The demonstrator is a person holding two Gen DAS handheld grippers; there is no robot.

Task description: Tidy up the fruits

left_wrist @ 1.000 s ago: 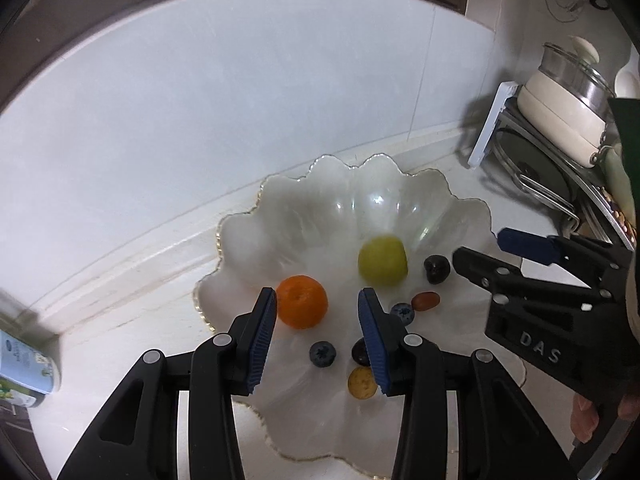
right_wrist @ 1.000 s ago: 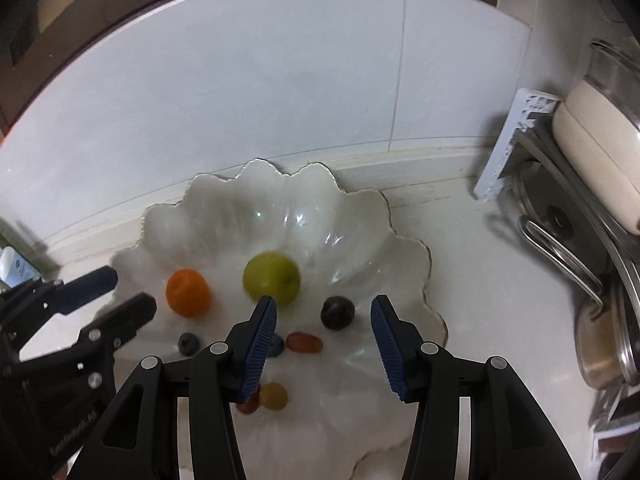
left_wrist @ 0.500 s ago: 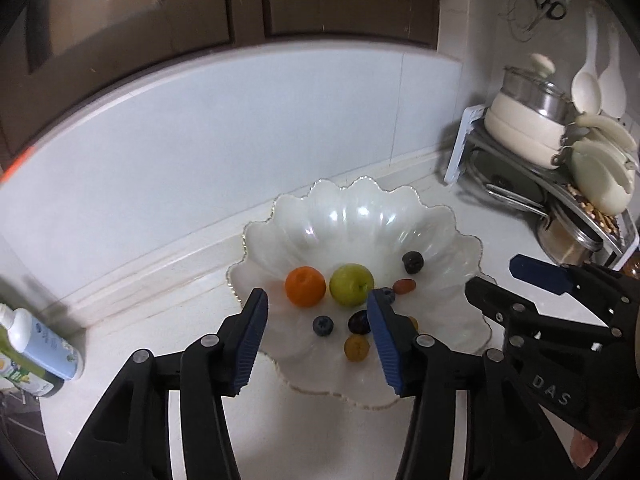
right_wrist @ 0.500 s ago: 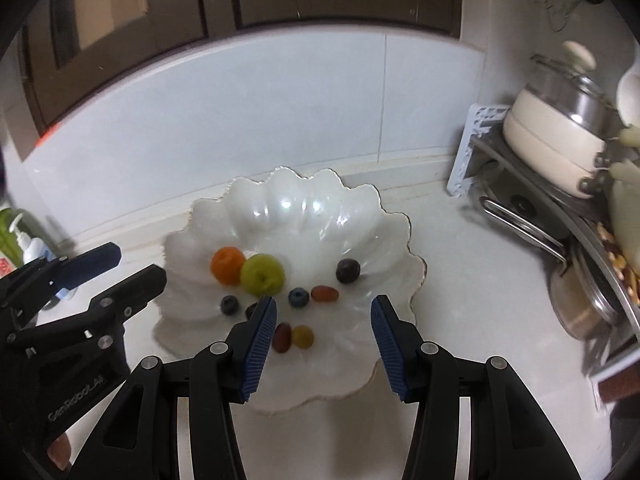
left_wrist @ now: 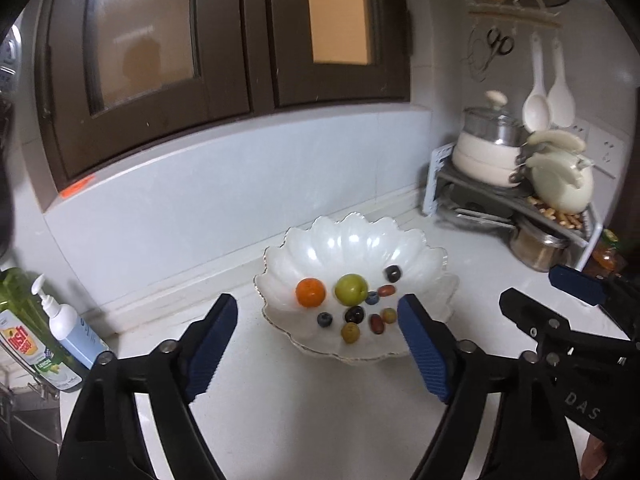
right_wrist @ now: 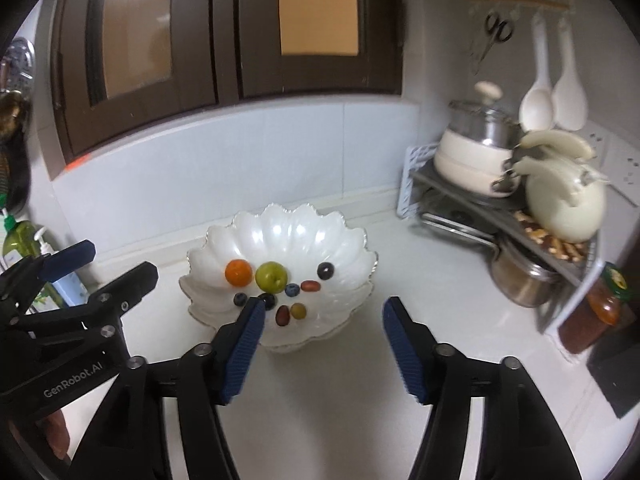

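Fruit lies in a scalloped white bowl point(left_wrist: 352, 236) on the white counter point(left_wrist: 320, 420) in the left wrist view: one orange point(left_wrist: 310, 292), one green plum point(left_wrist: 351, 289), two blueberries point(left_wrist: 324, 319), two dark grapes point(left_wrist: 354, 314), two reddish oval fruits point(left_wrist: 386, 290) and two yellowish berries point(left_wrist: 350, 332). At the left edge stand two bottles, a green one lettered "mist" point(left_wrist: 24, 340) and a white-and-blue pump bottle point(left_wrist: 72, 332). The left gripper point(left_wrist: 318, 344) is empty, its jaws spreading apart on either side of the bowl's near rim, touching nothing. The right gripper point(left_wrist: 560, 300), marked "DAS", shows at the right edge. In the right wrist view the same bowl point(right_wrist: 280, 232) holds one orange point(right_wrist: 238, 272), one green plum point(right_wrist: 271, 277) and eight small fruits. The right gripper point(right_wrist: 324, 340) is also empty with its jaws widening, clear of the bowl. The left gripper point(right_wrist: 104, 264) at the left reads "GenRobot.AI". Two white spoons point(right_wrist: 538, 108) and one pair of scissors point(right_wrist: 498, 28) hang on the wall.
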